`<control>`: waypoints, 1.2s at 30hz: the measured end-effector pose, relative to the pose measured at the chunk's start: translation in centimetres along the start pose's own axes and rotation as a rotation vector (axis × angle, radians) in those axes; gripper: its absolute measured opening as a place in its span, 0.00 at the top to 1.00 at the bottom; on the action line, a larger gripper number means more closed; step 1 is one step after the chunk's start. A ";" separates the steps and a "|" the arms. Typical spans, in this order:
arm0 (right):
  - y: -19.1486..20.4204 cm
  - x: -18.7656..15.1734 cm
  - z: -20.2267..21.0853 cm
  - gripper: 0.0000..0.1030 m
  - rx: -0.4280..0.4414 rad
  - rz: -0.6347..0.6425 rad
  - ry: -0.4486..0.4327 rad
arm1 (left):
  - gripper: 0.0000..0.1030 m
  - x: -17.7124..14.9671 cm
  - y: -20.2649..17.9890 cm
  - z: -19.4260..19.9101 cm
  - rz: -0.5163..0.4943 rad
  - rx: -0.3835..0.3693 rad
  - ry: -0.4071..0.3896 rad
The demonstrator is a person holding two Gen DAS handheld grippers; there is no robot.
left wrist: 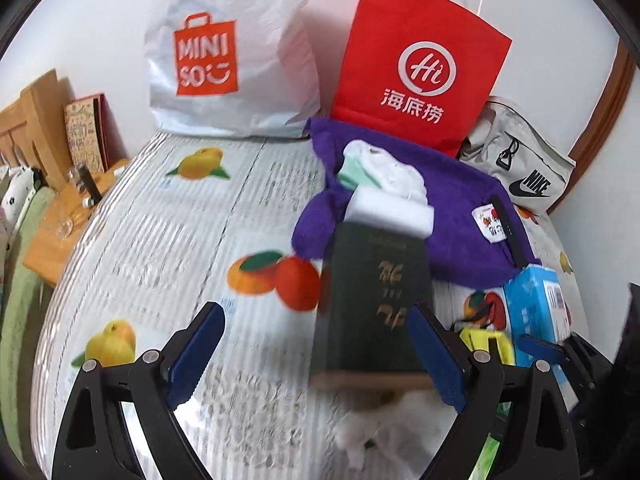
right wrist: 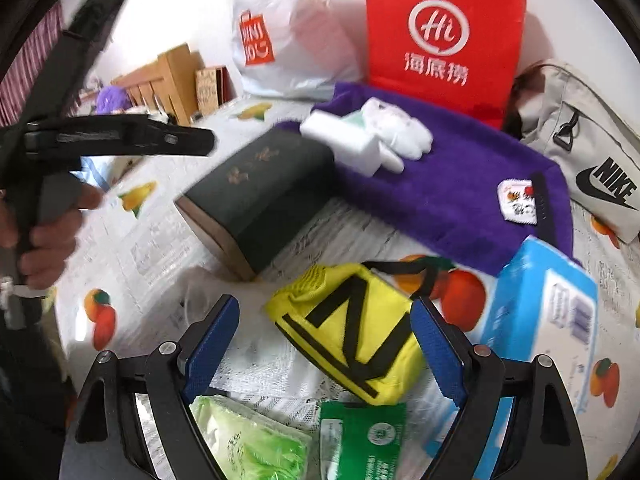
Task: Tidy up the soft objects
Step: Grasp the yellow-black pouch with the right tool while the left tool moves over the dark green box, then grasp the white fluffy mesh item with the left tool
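A purple towel (left wrist: 460, 216) (right wrist: 448, 184) lies on the fruit-print cloth with a white sponge (left wrist: 390, 212) (right wrist: 344, 136) and white gloves (left wrist: 394, 176) (right wrist: 400, 128) on it. A dark green book (left wrist: 376, 300) (right wrist: 260, 196) lies beside them. My left gripper (left wrist: 316, 352) is open, its right finger beside the book. My right gripper (right wrist: 324, 348) is open over a yellow pouch (right wrist: 356, 332), not touching it. The left gripper also shows in the right wrist view (right wrist: 120, 140), held in a hand.
A white Miniso bag (left wrist: 228, 56), a red paper bag (left wrist: 416, 64) (right wrist: 444, 32) and a grey Nike bag (left wrist: 520, 168) (right wrist: 588, 160) stand at the back. A blue tissue box (right wrist: 540, 312) lies right. Green packets (right wrist: 248, 440) lie near. A wooden bedside stand (left wrist: 60, 220) is left.
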State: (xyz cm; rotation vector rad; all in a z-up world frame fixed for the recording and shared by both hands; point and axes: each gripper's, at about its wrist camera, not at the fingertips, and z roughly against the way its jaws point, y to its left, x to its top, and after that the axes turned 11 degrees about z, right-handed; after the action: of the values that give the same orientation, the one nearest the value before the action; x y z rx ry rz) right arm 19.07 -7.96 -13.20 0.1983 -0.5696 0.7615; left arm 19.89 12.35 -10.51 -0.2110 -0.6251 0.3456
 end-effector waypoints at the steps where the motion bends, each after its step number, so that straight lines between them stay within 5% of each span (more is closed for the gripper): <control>1: 0.2 -0.1 -0.7 0.15 -0.010 0.009 0.022 | 0.10 -0.3 0.6 0.1 0.005 -0.003 0.002; 8: 0.1 -0.4 -3.7 0.16 -0.086 0.032 0.119 | 0.10 -1.3 2.9 0.2 0.037 -0.021 0.007; 11: -1.0 -0.3 -3.9 0.31 -0.040 -0.042 0.124 | 0.10 -1.5 3.4 0.1 0.048 -0.034 0.018; 13: -1.8 -0.2 -3.3 0.52 -0.012 -0.095 0.104 | 0.10 -1.7 3.7 0.0 0.054 -0.037 0.024; 17: -2.1 0.2 -1.4 0.68 -0.020 -0.114 0.069 | 0.10 -2.1 4.4 -0.1 0.073 -0.042 0.037; 36: 0.5 -1.4 10.7 0.77 -0.049 -0.154 -0.180 | 0.11 -7.2 3.1 1.1 0.037 -0.057 0.073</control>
State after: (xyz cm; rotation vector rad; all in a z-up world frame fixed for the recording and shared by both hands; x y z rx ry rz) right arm 13.44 -12.39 -5.10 0.2640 -0.7341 0.5833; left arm 13.01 12.63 -14.44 -0.2887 -0.5598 0.3544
